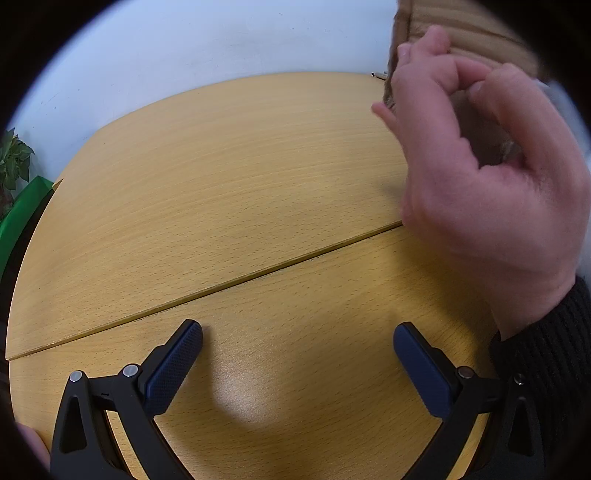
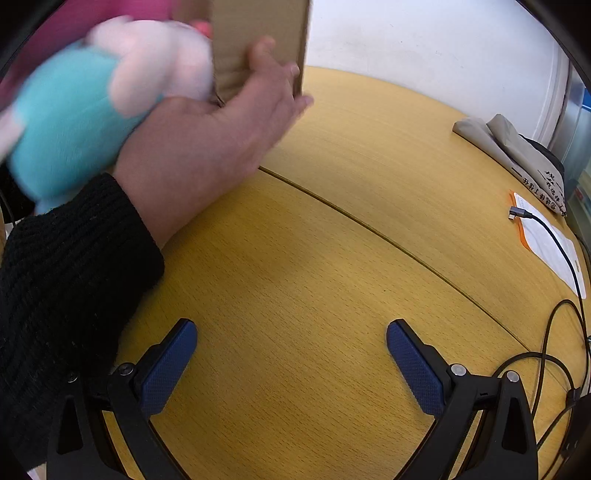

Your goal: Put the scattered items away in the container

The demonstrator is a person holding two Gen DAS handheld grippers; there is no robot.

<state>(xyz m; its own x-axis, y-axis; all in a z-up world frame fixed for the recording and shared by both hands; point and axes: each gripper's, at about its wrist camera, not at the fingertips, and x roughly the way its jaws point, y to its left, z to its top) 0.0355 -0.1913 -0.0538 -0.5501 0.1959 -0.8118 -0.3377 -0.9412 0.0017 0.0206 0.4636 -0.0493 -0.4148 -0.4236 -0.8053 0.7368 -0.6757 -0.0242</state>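
we see the left hand-held gripper (image 1: 297, 363) with its blue-padded fingers spread wide over the bare wooden desk (image 1: 229, 192), gripping nothing. the right hand-held gripper (image 2: 291, 363) is spread apart the same way above the desk, also empty. between the two views a bare hand (image 2: 207, 144) in a black knitted sleeve (image 2: 62, 288) grips the edge of a cardboard box (image 2: 258, 40), which is lifted off the desk and tilted; in the left view the box (image 1: 458, 33) shows only as a brown corner behind the fingers. a blurred plush toy (image 2: 77, 110), turquoise and pale pink, sits against the wrist just beside the box. we cannot tell whether it is inside. at the far right of the desk lie a folded grey cloth bag (image 2: 517, 155), a white paper (image 2: 550, 243) and a black cable (image 2: 554, 236).
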